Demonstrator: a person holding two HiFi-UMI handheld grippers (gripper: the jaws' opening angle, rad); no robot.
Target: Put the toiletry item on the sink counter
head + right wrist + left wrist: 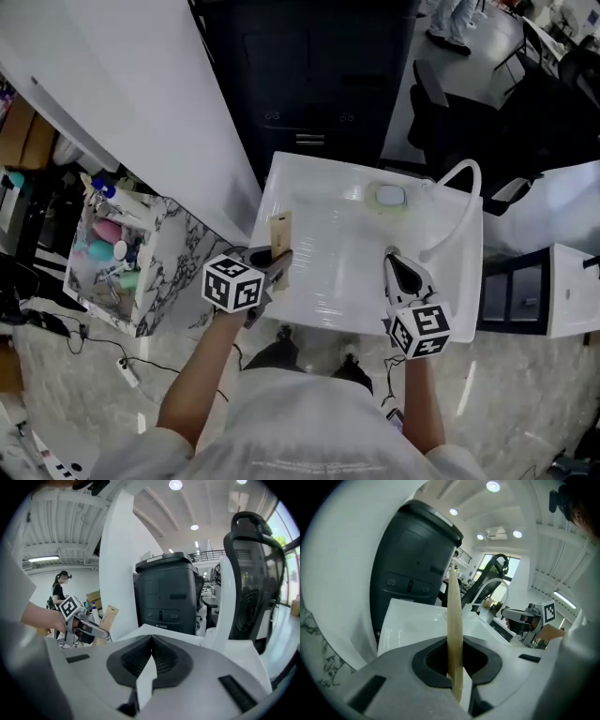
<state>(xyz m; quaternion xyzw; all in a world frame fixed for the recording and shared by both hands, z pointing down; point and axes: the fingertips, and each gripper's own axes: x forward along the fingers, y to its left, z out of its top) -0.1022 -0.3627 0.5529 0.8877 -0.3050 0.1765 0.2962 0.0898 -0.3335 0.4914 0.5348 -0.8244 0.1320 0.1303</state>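
Observation:
A flat tan packet (280,232), the toiletry item, stands upright over the left edge of the white sink counter (323,295). My left gripper (273,257) is shut on its lower end. In the left gripper view the tan packet (453,616) shows edge-on, pinched between the dark pads of the left gripper (454,645). My right gripper (392,257) hovers over the counter's near right part, shut with nothing in it. The right gripper view shows the right gripper (151,643) with its jaws closed together, and the left gripper (87,630) with the packet (108,616) off to the left.
A white faucet (457,199) arches over the basin, whose drain (390,196) lies at the far side. A marble-patterned box (157,272) with several toiletries stands left of the counter. A black cabinet (309,84) and an office chair (450,117) stand behind.

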